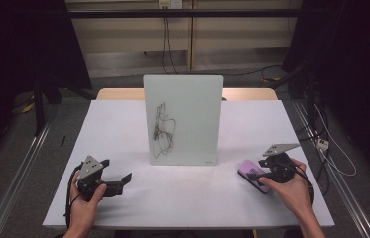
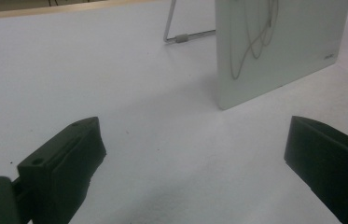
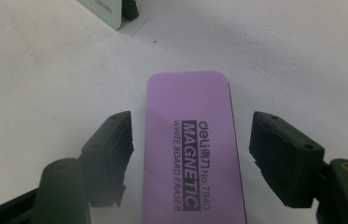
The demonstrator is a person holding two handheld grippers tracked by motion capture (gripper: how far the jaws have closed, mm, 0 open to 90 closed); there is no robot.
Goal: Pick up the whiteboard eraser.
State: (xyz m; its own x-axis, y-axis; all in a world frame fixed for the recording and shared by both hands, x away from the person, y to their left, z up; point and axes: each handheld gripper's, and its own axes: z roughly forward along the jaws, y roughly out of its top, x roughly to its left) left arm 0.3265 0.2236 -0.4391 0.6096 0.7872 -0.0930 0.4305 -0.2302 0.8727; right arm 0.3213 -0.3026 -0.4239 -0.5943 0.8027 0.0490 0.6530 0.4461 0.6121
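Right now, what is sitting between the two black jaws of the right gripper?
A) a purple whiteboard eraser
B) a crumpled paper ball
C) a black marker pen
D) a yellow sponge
A: in the right gripper view, the flat purple rectangular whiteboard eraser lies on the white table between the open jaws of the right gripper, with a gap on each side.
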